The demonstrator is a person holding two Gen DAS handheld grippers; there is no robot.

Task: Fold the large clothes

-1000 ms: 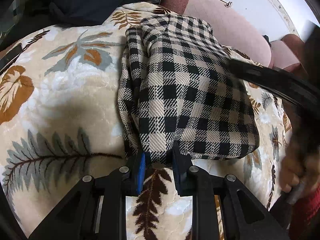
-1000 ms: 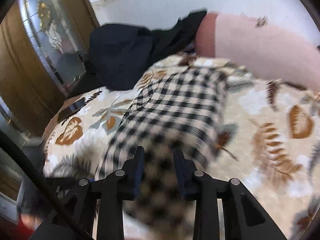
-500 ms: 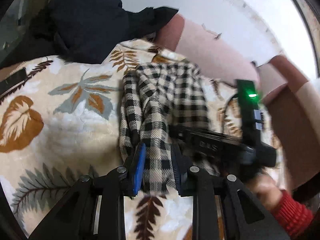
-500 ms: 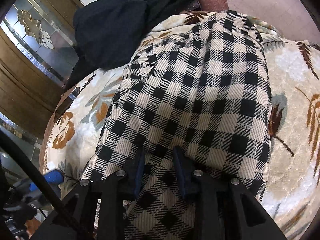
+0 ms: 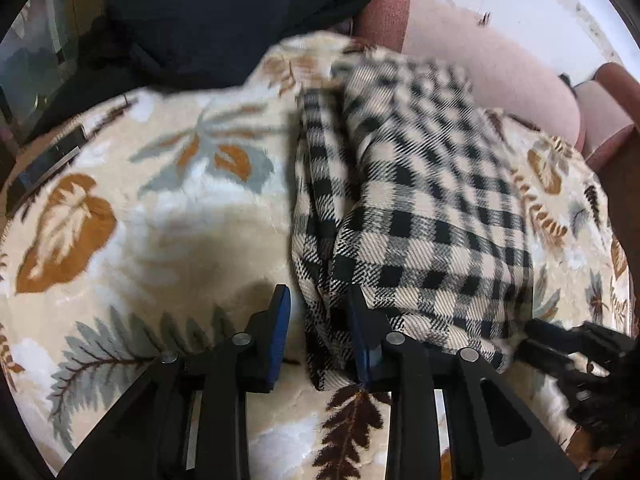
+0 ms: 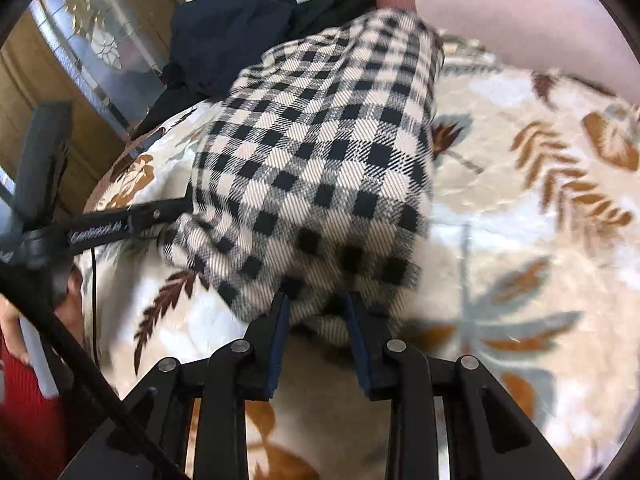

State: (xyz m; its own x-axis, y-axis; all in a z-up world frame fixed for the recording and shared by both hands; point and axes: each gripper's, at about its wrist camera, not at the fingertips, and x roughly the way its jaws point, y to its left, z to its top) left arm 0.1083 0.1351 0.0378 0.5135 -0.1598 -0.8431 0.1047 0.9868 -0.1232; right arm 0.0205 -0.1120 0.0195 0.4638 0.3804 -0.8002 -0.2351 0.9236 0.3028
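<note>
A black-and-cream checked garment (image 5: 420, 208) lies folded in a narrow stack on a cream leaf-print blanket (image 5: 160, 216). My left gripper (image 5: 318, 320) sits at the garment's near left corner, jaws parted, with the cloth's edge hanging between the fingers. My right gripper (image 6: 318, 316) sits at the near end in the right wrist view, jaws parted, with the checked garment (image 6: 320, 152) bunched between them. The right gripper also shows in the left wrist view (image 5: 568, 344) at the garment's right edge. The left gripper shows in the right wrist view (image 6: 132, 218), at the garment's left edge.
A dark navy garment (image 5: 208, 20) is heaped at the blanket's far end. A pink sofa cushion (image 5: 488, 64) runs along the far right. A wooden door with patterned glass (image 6: 84, 40) stands to the left. A person's red sleeve (image 6: 24, 412) is at the lower left.
The folded end of the garment came down onto the stack. Both grippers have opened wider and drawn back to the garment's near edge.
</note>
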